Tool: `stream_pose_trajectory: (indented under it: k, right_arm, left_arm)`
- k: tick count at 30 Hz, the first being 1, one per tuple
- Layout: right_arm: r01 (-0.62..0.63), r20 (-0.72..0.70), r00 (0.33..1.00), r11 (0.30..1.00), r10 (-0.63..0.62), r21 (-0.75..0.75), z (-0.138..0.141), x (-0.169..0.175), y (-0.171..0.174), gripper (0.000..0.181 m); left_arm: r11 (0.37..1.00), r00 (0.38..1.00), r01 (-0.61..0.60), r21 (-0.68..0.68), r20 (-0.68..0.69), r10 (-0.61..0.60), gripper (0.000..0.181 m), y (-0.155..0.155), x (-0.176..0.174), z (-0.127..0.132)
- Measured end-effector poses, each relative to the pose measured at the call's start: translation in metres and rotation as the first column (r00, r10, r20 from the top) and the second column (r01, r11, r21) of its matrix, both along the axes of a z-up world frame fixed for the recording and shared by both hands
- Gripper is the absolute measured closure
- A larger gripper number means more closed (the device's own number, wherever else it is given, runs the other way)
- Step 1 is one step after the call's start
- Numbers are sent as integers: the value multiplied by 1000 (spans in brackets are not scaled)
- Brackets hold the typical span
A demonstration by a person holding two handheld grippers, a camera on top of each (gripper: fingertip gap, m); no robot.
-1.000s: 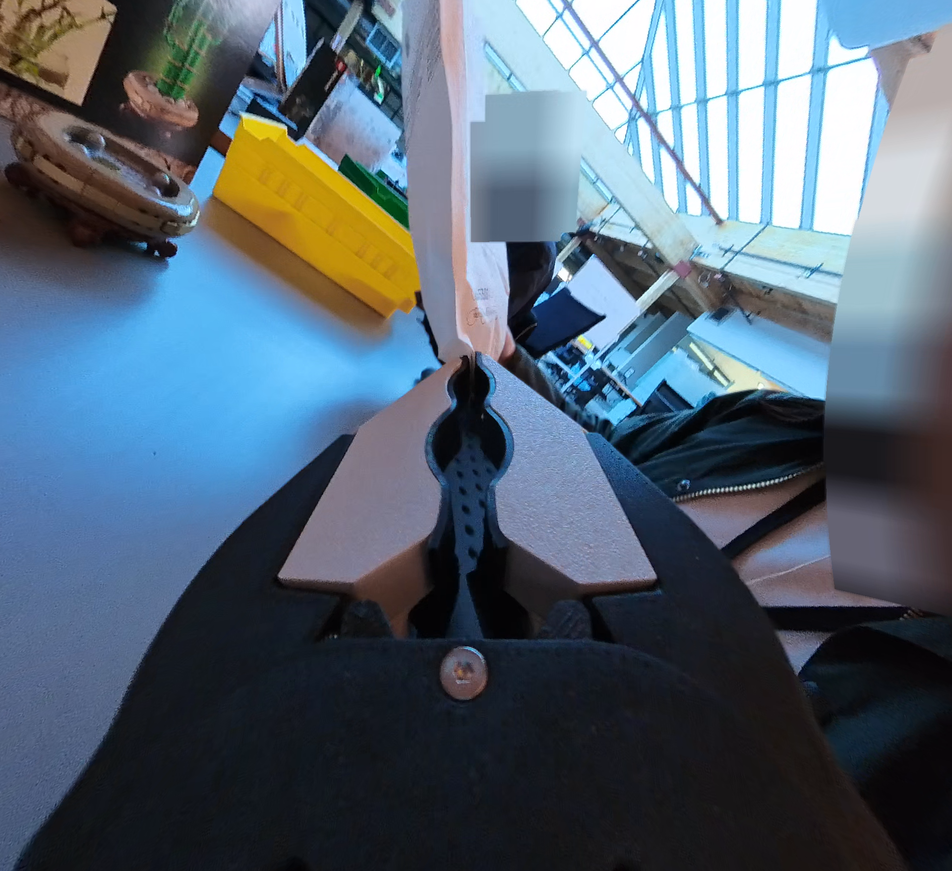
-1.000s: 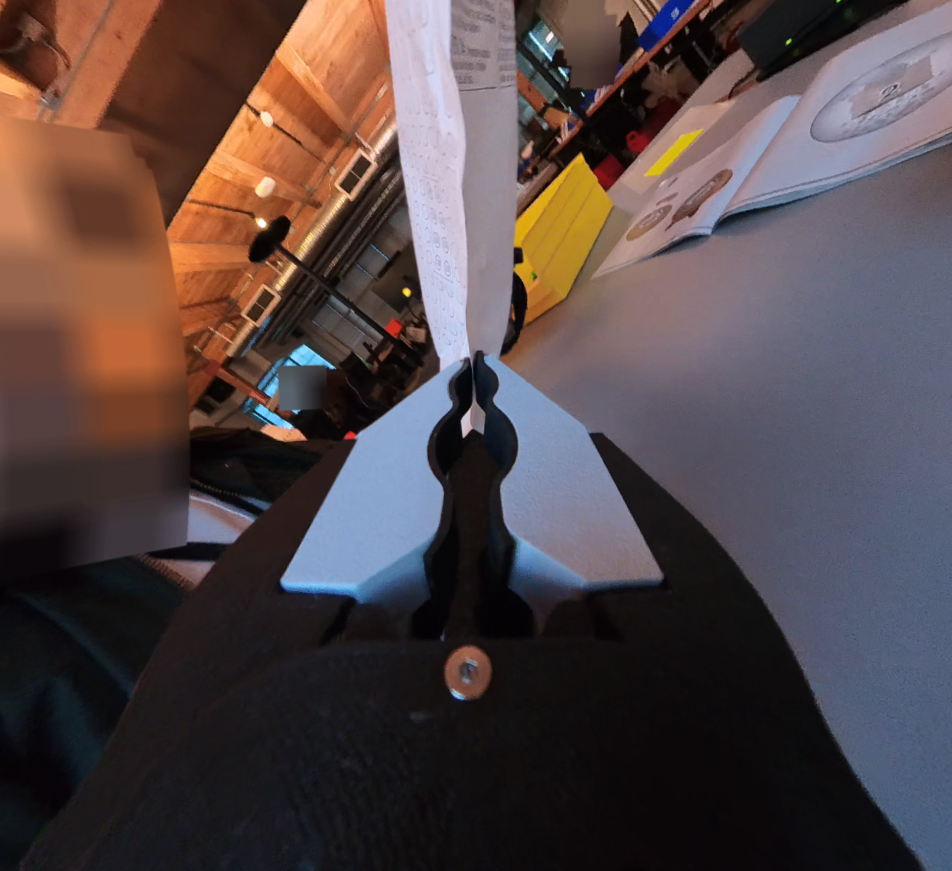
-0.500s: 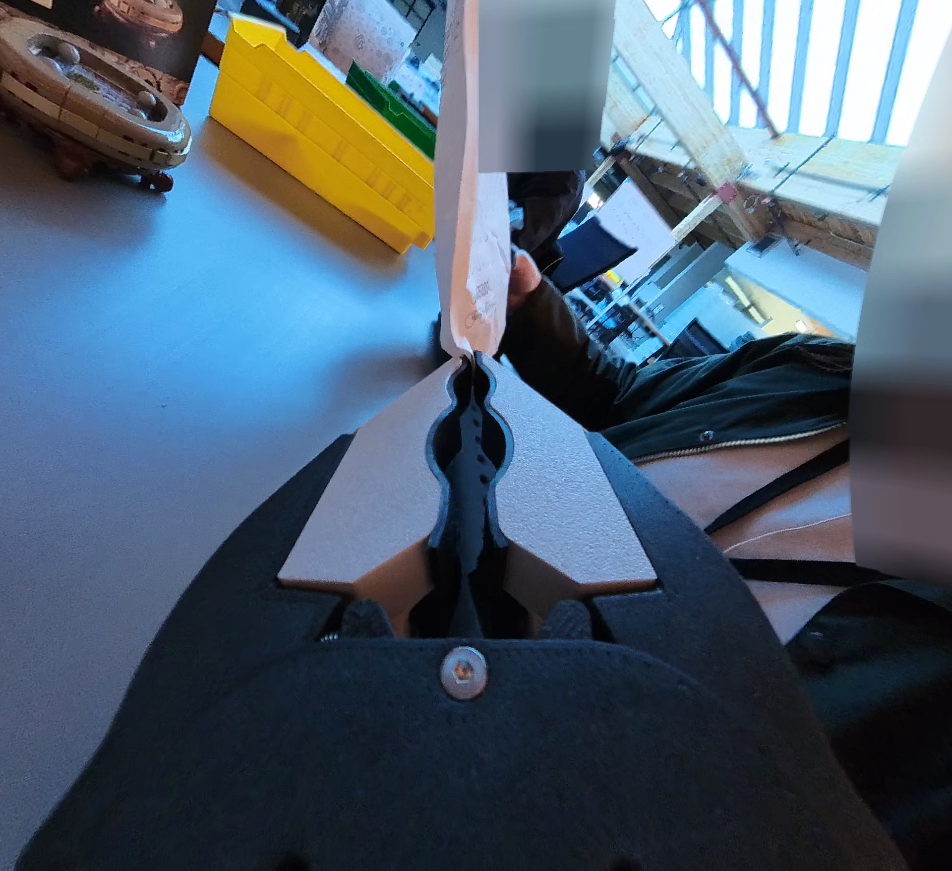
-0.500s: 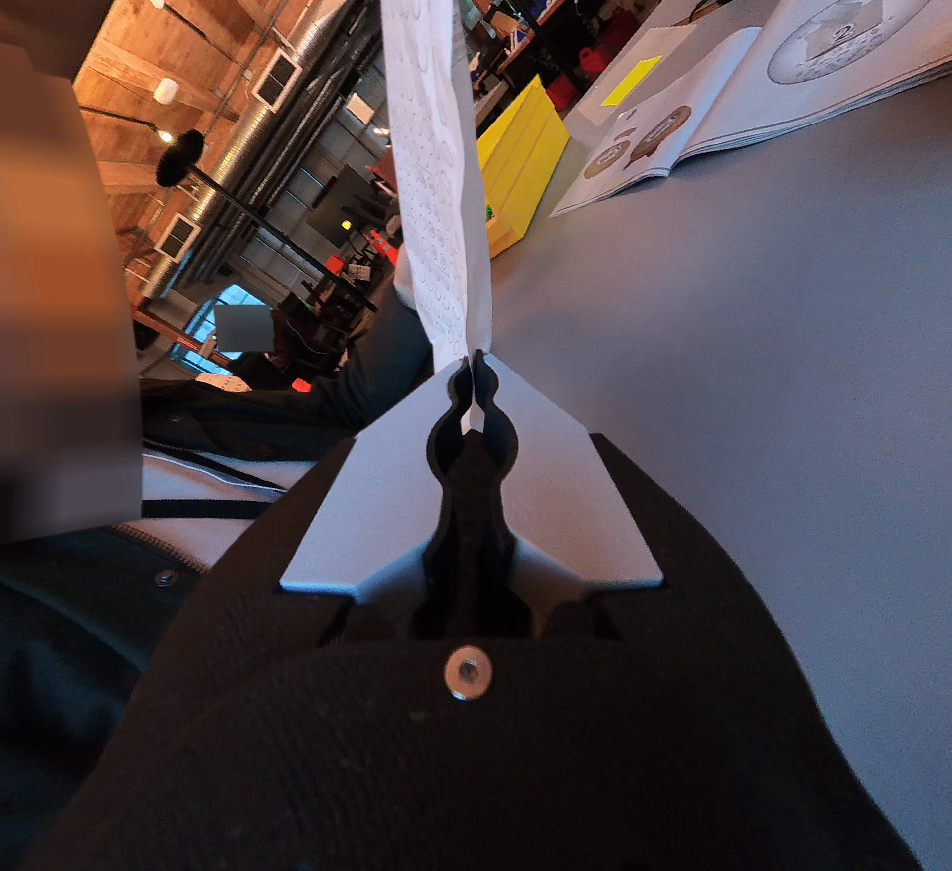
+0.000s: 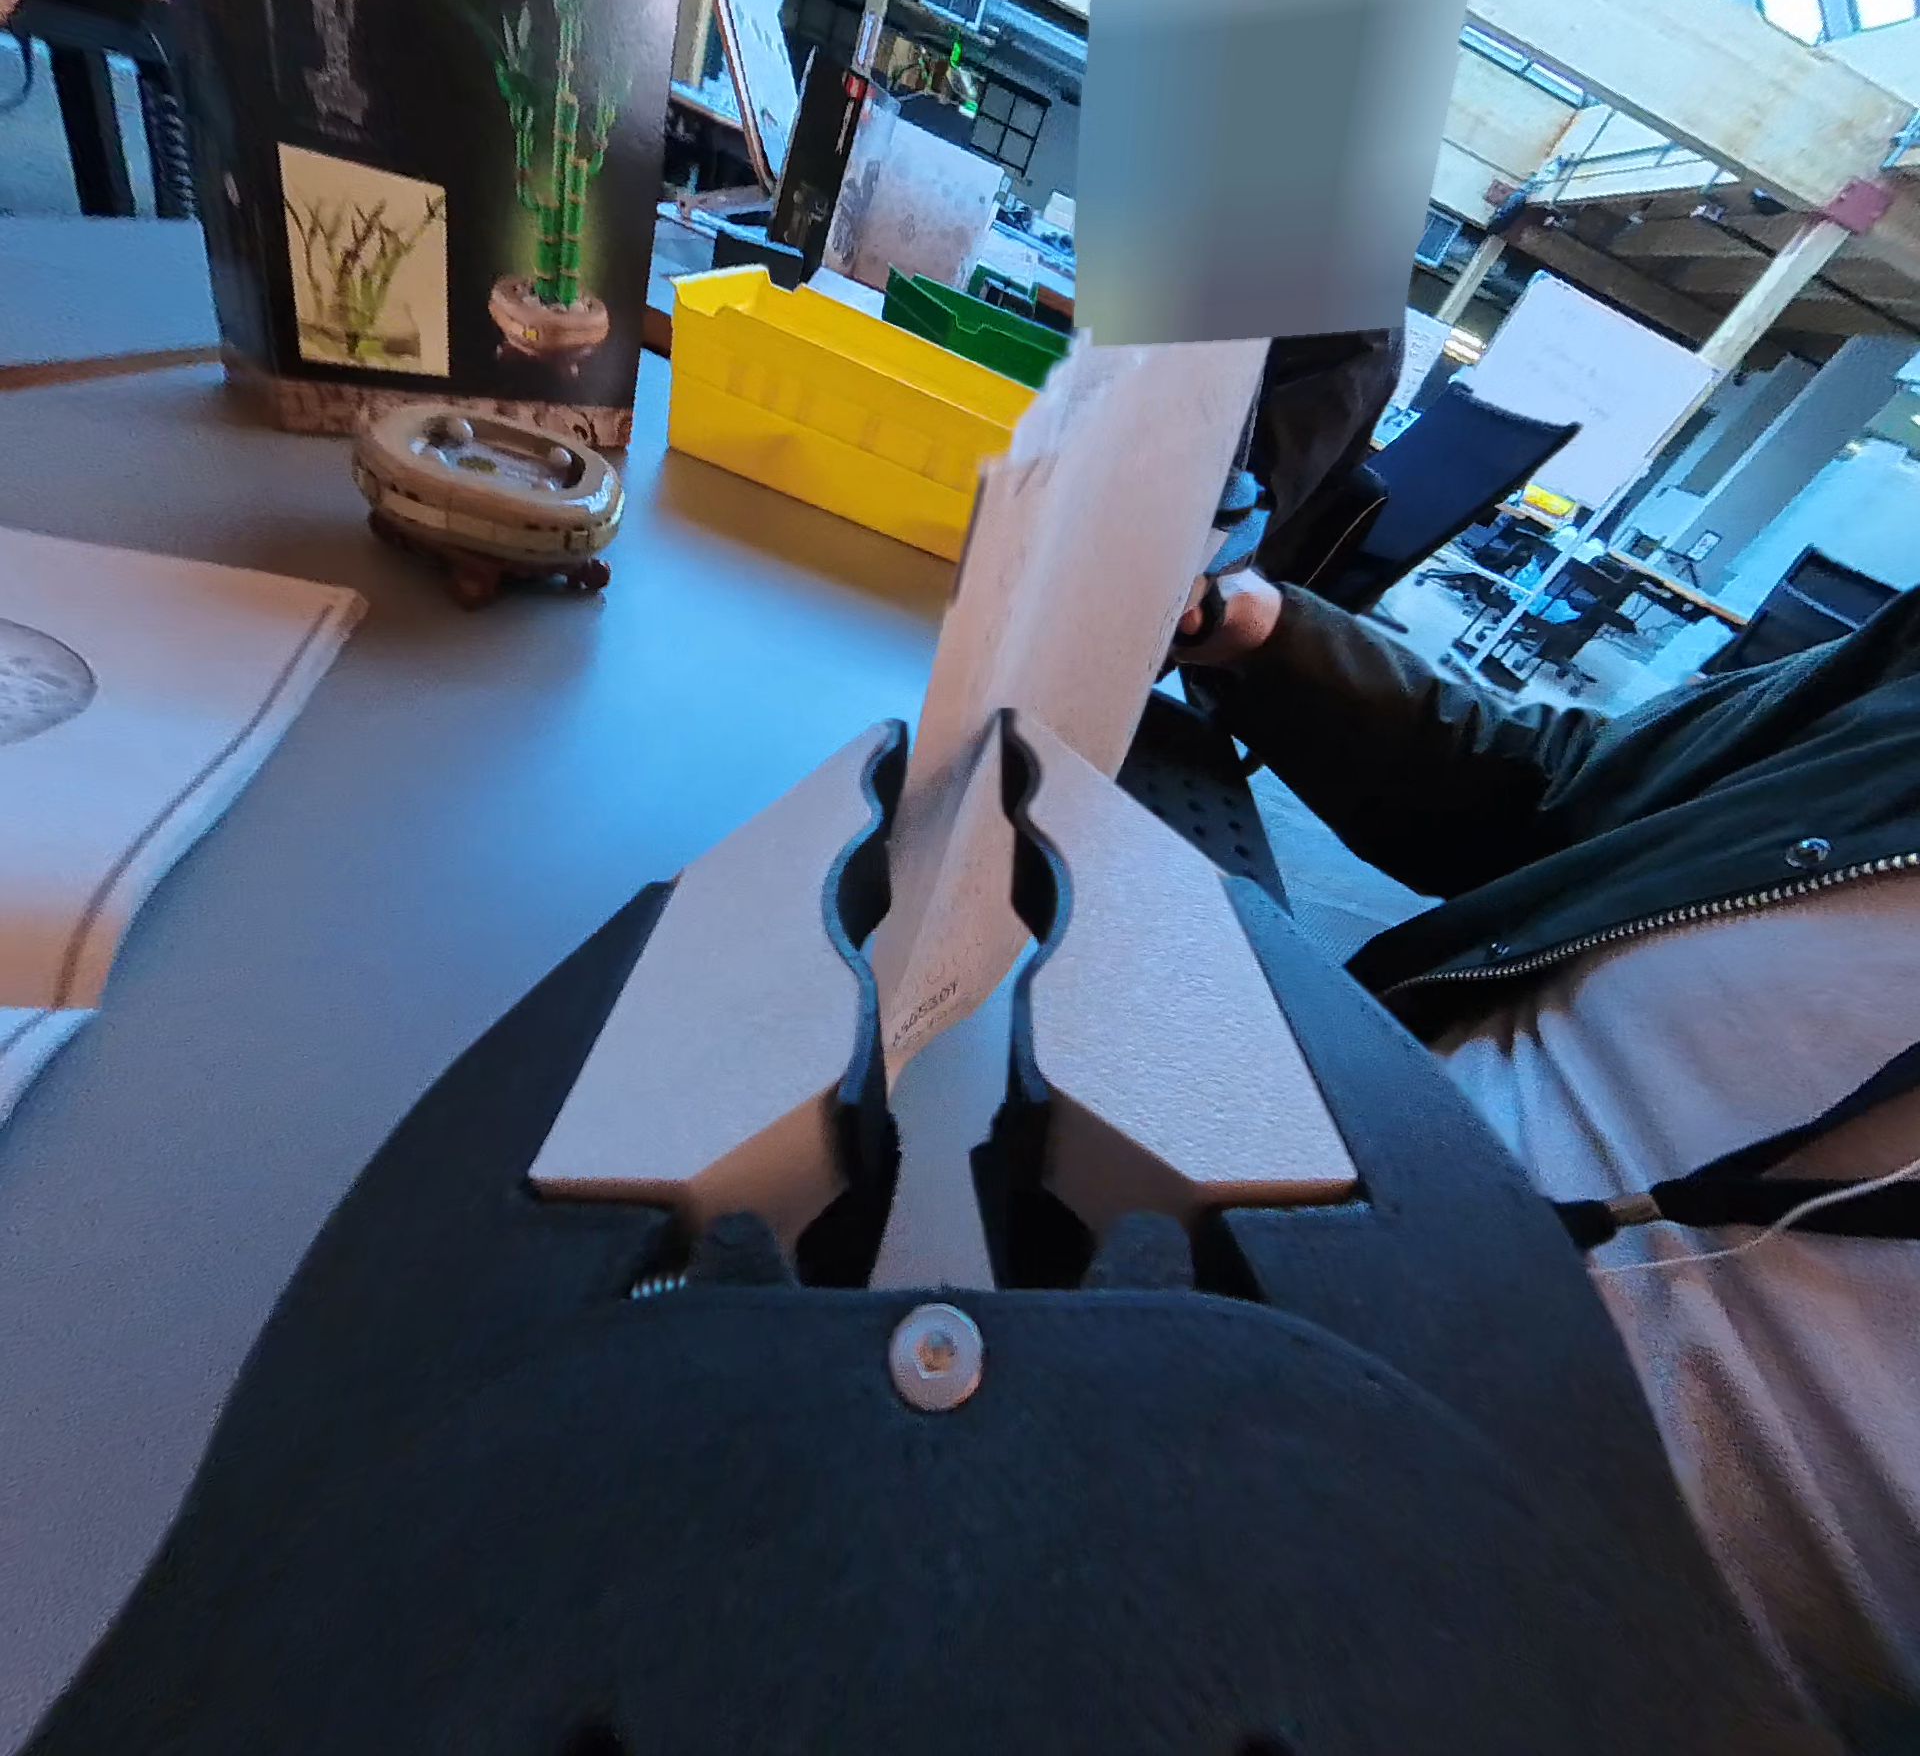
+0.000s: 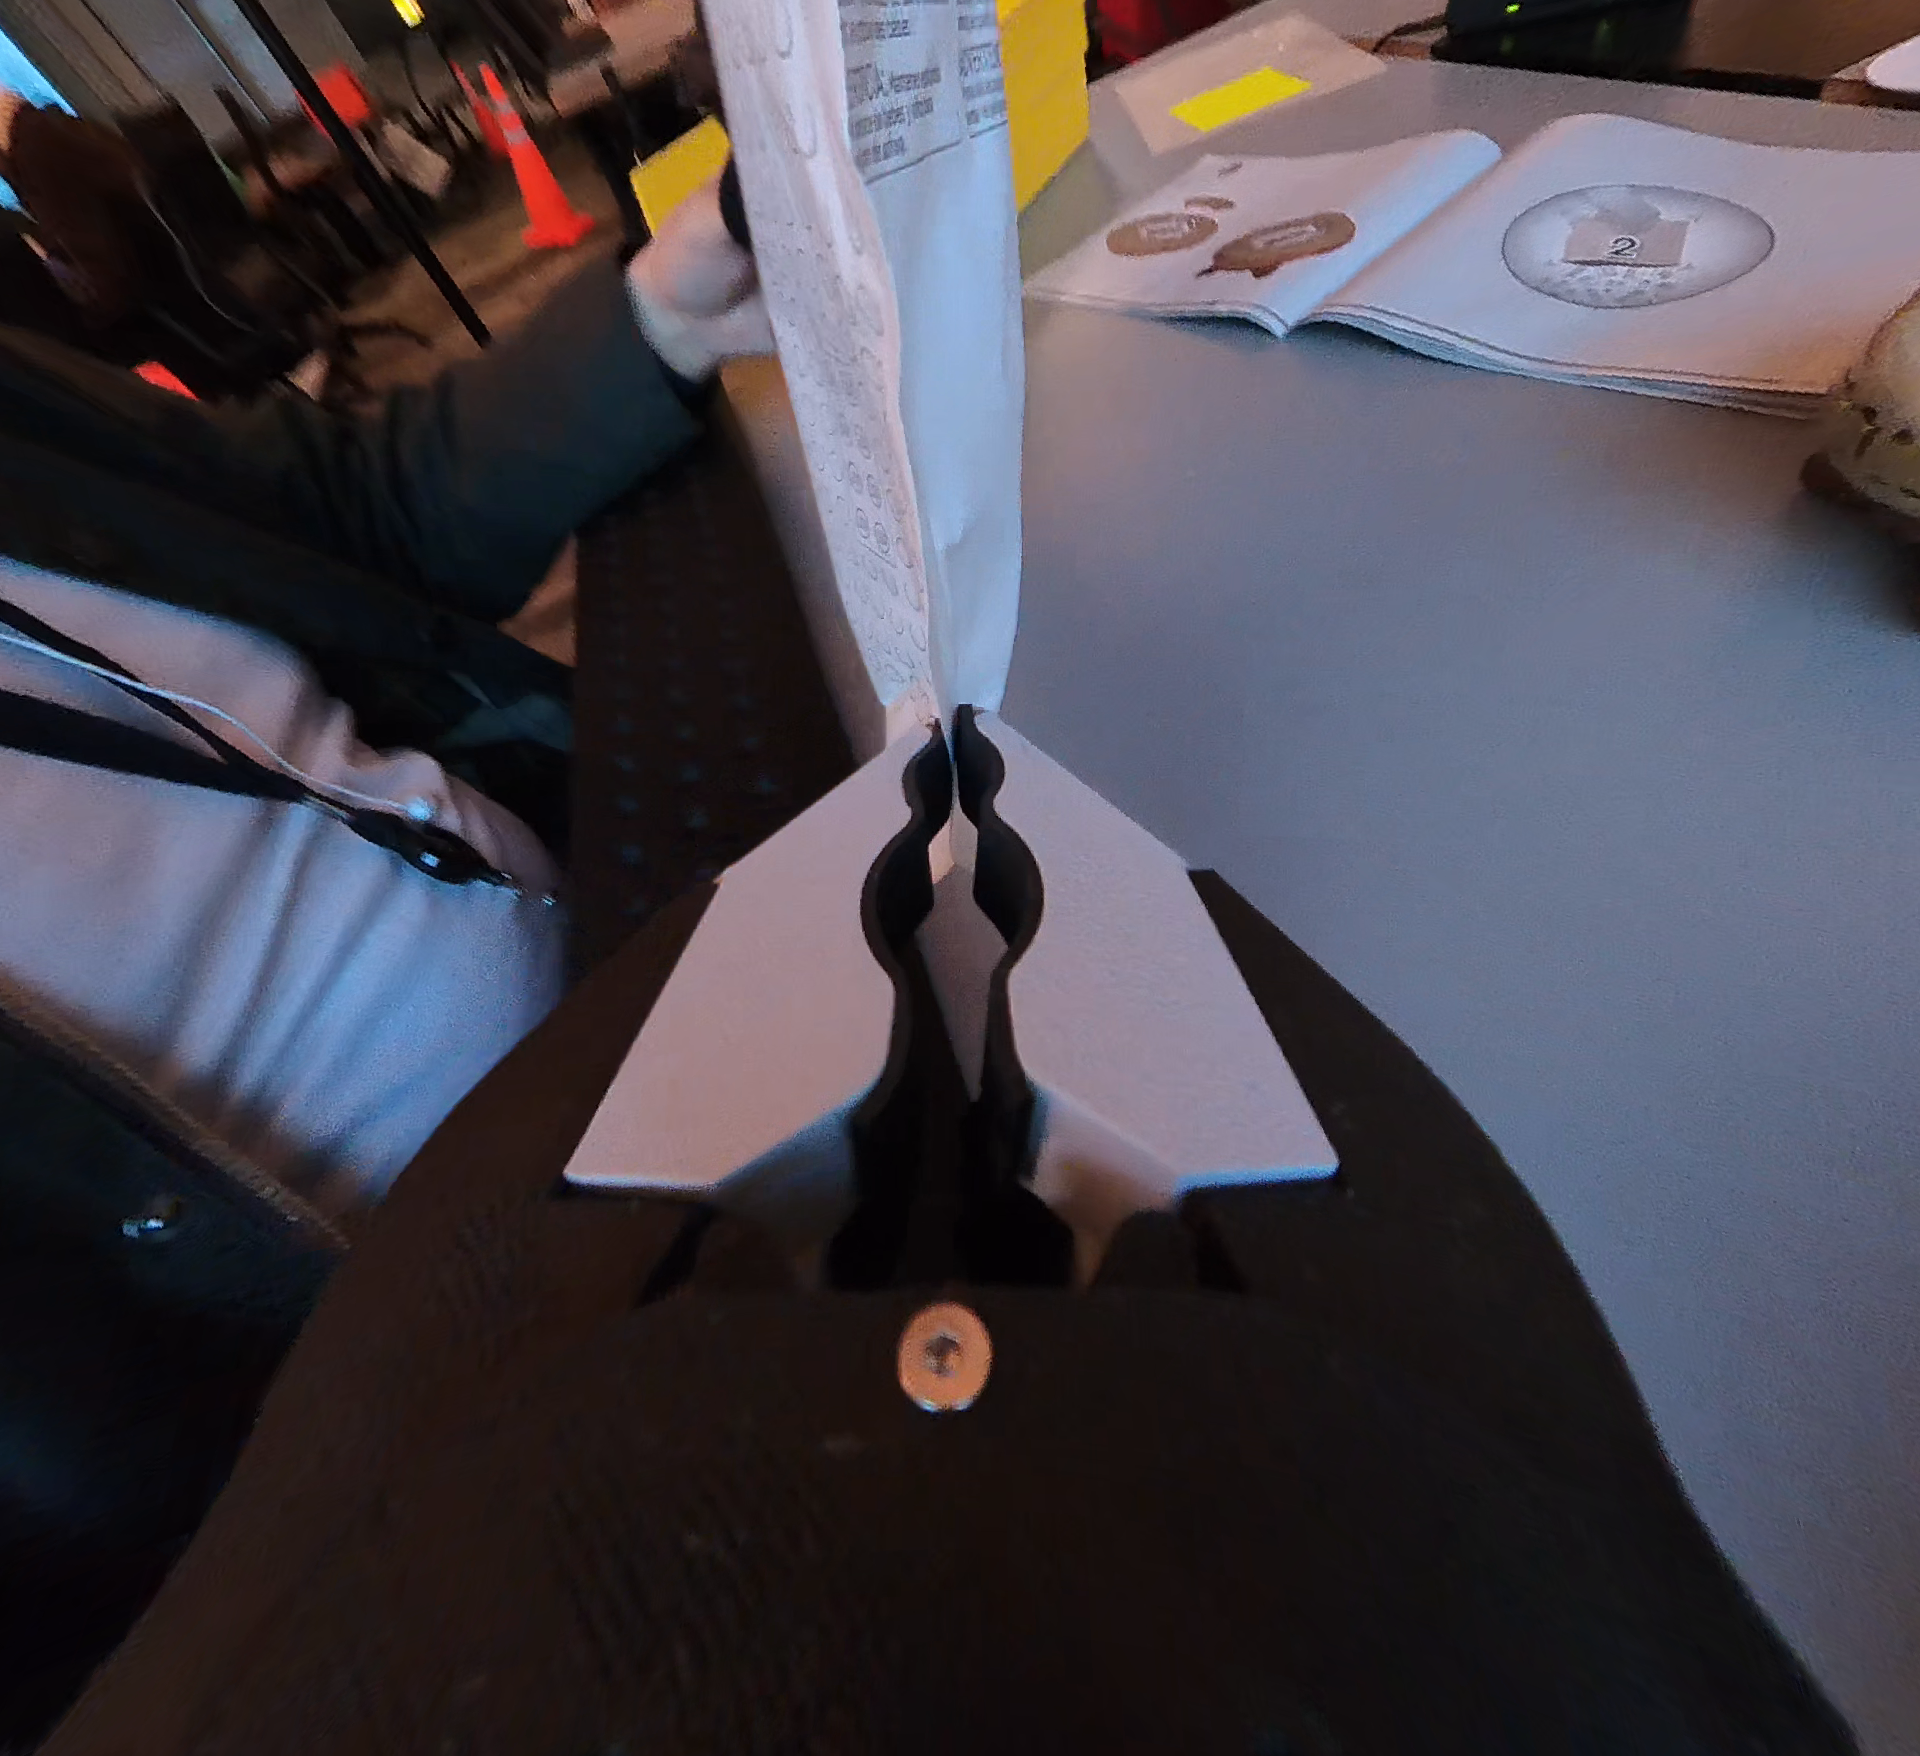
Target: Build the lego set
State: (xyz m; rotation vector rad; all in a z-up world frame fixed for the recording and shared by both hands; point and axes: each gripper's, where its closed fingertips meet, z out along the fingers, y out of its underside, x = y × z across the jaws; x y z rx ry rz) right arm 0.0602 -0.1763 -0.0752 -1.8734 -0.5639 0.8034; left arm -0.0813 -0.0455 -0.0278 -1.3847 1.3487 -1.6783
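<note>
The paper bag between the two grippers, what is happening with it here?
A person holds a gripper in each hand over a grey table. The right gripper is shut on one end of the white paper bag. The left gripper is open, the bag's other end lying loosely between its fingers. The partly built lego base and open instruction booklet wait on the table.

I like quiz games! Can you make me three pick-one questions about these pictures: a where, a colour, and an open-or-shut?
1. Where does the round tan Lego base stand?
A. in front of the dark box
B. inside a bin
C. on the booklet

2. What colour is the bin nearest that box?
A. red
B. yellow
C. blue

3. The left gripper is:
A. shut tight
B. open
C. out of sight

Answers: A, it sits just before the box; B, it is bright yellow; B, gaps show beside the paper bag between its fingers.
</note>
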Motion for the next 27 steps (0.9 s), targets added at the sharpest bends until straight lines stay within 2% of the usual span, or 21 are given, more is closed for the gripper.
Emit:
stream_pose_trajectory:
  k: [1, 4, 7, 8, 10, 13, 16, 19, 22, 27]
  right_arm:
    - [1, 31, 1000, 1000, -1, 15, -3, -1, 1, 181]
    - [6, 86, 996, 996, -14, 86, -1, -1, 4, 180]
    - [37, 109, 992, 983, -57, 180, 14, 0, 9, 150]
    - [35, 125, 990, 976, -62, 214, 19, 0, 9, 151]
    - [-6, 174, 984, 967, -40, 256, 25, -4, 4, 168]
    - [-94, 261, 965, 959, 22, 267, 24, -16, -7, 181]
    - [-153, 394, 919, 931, 12, 331, 27, -28, -13, 181]
    - [-217, 533, 845, 882, -44, 417, 32, -39, -15, 180]
    - [-273, 620, 778, 833, -104, 482, 36, -48, -18, 177]
    - [-283, 603, 793, 827, -83, 486, 37, -57, -21, 175]
  left_arm:
    - [1000, 1000, 9, 22, 5, -9, 178, -2, -3, 1]
    - [993, 999, 33, 114, 7, -34, 181, -11, -7, 1]
    - [968, 998, 57, 246, -5, -57, 181, -22, -9, -3]
    - [953, 998, 64, 296, -3, -66, 181, -26, -9, -4]
    - [921, 994, 101, 377, 9, -112, 181, -40, -12, -5]
    - [875, 985, 135, 464, 36, -171, 181, -56, -19, -5]
    - [829, 970, 140, 541, 94, -225, 181, -68, -25, -2]
    - [773, 949, 140, 619, 139, -283, 181, -80, -28, 0]
    - [729, 943, 91, 679, 177, -282, 181, -83, -29, 2]
    - [726, 950, 40, 686, 199, -240, 181, -77, -28, 3]
